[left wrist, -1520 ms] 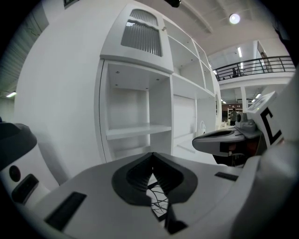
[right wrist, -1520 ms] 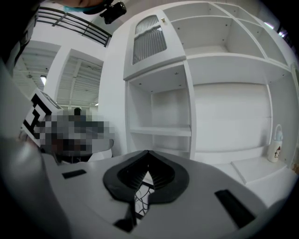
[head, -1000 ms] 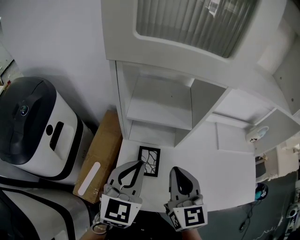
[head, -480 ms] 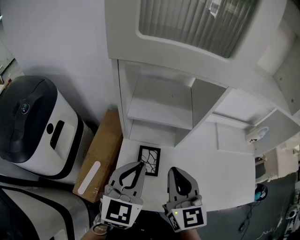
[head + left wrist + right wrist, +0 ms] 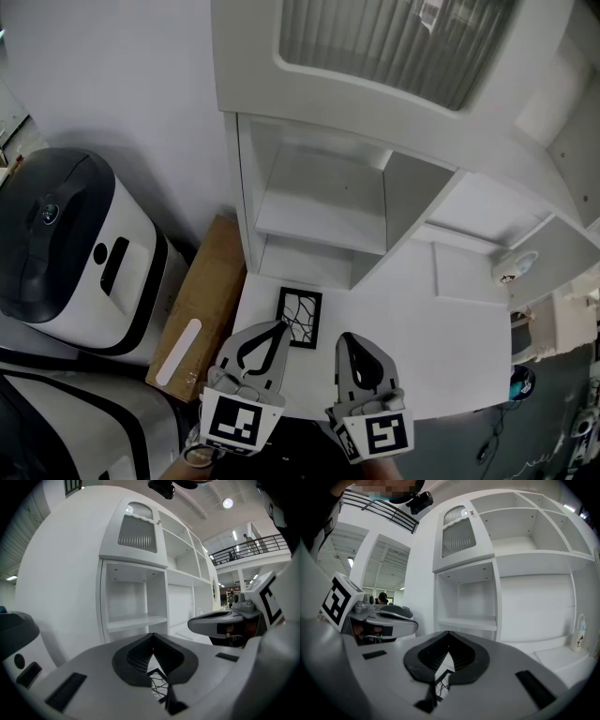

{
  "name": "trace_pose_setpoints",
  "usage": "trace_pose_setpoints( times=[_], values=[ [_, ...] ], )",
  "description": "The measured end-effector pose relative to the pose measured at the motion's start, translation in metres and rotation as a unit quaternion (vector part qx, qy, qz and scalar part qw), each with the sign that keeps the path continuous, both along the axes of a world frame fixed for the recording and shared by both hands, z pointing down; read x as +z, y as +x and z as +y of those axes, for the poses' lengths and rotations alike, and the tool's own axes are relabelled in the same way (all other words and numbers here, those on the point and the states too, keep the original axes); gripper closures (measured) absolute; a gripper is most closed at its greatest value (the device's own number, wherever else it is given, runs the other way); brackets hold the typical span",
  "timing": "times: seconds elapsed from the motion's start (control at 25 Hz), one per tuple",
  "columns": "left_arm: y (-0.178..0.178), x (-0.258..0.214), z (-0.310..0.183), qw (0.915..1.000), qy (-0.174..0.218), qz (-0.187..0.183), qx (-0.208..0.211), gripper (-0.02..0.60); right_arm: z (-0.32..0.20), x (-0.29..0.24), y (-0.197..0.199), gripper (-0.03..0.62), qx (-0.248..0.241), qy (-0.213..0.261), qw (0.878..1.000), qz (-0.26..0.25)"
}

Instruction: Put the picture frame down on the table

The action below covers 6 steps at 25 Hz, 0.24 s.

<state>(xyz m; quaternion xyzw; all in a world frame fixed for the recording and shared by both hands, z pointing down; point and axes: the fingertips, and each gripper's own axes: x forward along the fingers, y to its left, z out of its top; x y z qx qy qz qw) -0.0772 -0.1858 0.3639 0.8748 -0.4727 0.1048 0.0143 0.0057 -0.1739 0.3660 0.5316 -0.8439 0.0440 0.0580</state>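
In the head view my left hand-held gripper (image 5: 278, 328) and right hand-held gripper (image 5: 345, 341) are both closed on nothing. The picture frame (image 5: 299, 319) seems to lie flat on the white surface (image 5: 441, 347), just ahead of the left tips and touching neither gripper. The left gripper view shows shut jaws with the frame (image 5: 157, 680) low beyond them, and the right gripper view shows the same (image 5: 442, 681). I judge it is down, so any retreat should go straight back, never forward into its near edge.
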Motion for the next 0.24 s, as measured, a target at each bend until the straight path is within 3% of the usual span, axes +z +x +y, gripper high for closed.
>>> trace_pose_setpoints(
  times=[0.24],
  values=[
    [0.0000,0.0019,0.0013,1.0000,-0.004,0.001,0.002,0.580,0.0001,0.0015,-0.0004,0.592,-0.002,-0.004,1.000,-0.004]
  ],
)
